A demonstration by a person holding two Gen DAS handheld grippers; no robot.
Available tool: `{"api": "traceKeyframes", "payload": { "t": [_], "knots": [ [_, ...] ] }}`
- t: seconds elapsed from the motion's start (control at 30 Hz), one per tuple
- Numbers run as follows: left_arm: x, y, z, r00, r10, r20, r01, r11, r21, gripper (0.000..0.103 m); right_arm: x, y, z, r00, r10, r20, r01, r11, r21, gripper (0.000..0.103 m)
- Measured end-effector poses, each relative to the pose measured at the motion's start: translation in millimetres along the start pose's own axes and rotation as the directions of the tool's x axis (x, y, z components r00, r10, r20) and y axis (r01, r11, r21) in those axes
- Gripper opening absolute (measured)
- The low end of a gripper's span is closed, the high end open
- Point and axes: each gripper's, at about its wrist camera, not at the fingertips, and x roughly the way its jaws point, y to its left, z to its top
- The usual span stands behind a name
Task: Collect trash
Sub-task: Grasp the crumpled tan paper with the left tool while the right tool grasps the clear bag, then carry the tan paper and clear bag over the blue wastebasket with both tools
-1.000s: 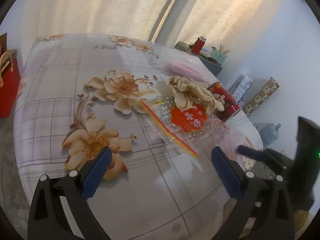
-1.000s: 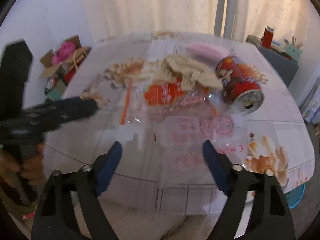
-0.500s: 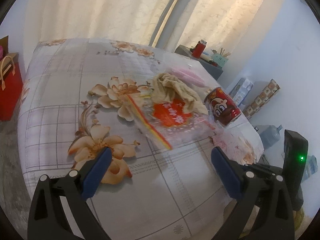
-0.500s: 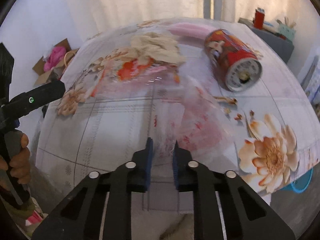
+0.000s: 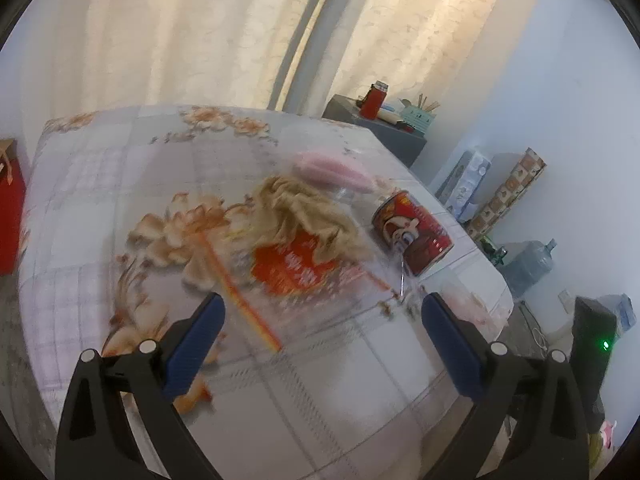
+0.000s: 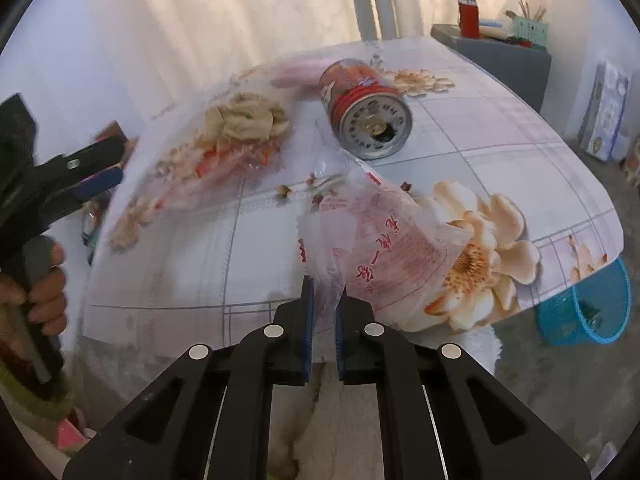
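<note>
We see right claw [image 6: 323, 295] closing, jaws narrow, pinching edge of clear bag [image 6: 380, 248] with red print; bag lifts off table [image 6: 192, 264] at 12 o'clock of claw. Red can [image 6: 366, 110] on side beyond bag, 12 o'clock. Tan rag [image 6: 244, 120] on second, red-printed wrapper [image 6: 228, 160], 10 o'clock. Left claw [image 5: 322, 310] wide, empty, above table. Blue bin [image 6: 580, 304] at 3 o'clock, below table edge.

Both wrist fisheyes look steeply down over the floral-print tablecloth table [image 5: 360, 380] [image 6: 192, 264], close. Shared: red tin can [image 5: 416, 232] [image 6: 366, 108], crumpled beige tissue [image 5: 308, 216] [image 6: 244, 120].
</note>
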Motion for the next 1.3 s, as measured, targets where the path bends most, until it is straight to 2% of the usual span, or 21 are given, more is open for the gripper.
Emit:
{"api": "traceKeyframes", "payload": {
  "t": [0.2, 0.27, 0.47, 0.57, 0.63, 0.8, 0.87, 1.03, 1.13, 1.3],
  "knots": [
    [27, -12, 35, 1.0, 0.02, -0.019, -0.018, 0.998, 0.057, 0.096, -38, -1, -1, 0.993, 0.042, 0.111, -0.038, 0.999, -0.04, 0.007],
    [42, -13, 48, 0.997, 0.064, -0.032, -0.061, 0.996, 0.072, 0.095, -44, -2, 1, 0.99, 0.046, 0.133, -0.039, 0.998, -0.05, 0.007],
    [90, -18, 77, 0.986, 0.14, -0.089, -0.126, 0.982, 0.14, 0.092, -35, -10, 3, 0.989, 0.072, 0.126, -0.068, 0.997, -0.029, 0.007],
    [115, -19, 79, 0.97, 0.204, -0.131, -0.174, 0.962, 0.208, 0.085, -31, -11, 4, 0.989, 0.079, 0.122, -0.077, 0.997, -0.021, 0.007],
    [128, -18, 78, 0.959, 0.236, -0.157, -0.196, 0.952, 0.237, 0.075, -29, -14, 4, 0.989, 0.084, 0.12, -0.082, 0.996, -0.016, 0.007],
    [145, -7, 73, 0.947, 0.235, -0.217, -0.188, 0.958, 0.218, 0.055, -23, -20, 6, 0.99, 0.097, 0.105, -0.097, 0.995, 0.003, 0.007],
    [147, -4, 72, 0.947, 0.232, -0.222, -0.185, 0.959, 0.213, 0.049, -21, -21, 6, 0.99, 0.102, 0.102, -0.103, 0.995, 0.007, 0.007],
    [144, 1, 71, 0.952, 0.215, -0.22, -0.175, 0.966, 0.191, 0.025, -19, -21, 6, 0.99, 0.103, 0.1, -0.105, 0.994, 0.009, 0.008],
    [140, 4, 74, 0.958, 0.202, -0.203, -0.169, 0.971, 0.169, 0.019, -19, -21, 6, 0.99, 0.102, 0.099, -0.103, 0.995, 0.01, 0.008],
    [121, 5, 82, 0.973, 0.187, -0.133, -0.166, 0.974, 0.15, 0.015, -20, -20, 4, 0.99, 0.096, 0.101, -0.097, 0.995, 0.004, 0.008]
  ]
}}
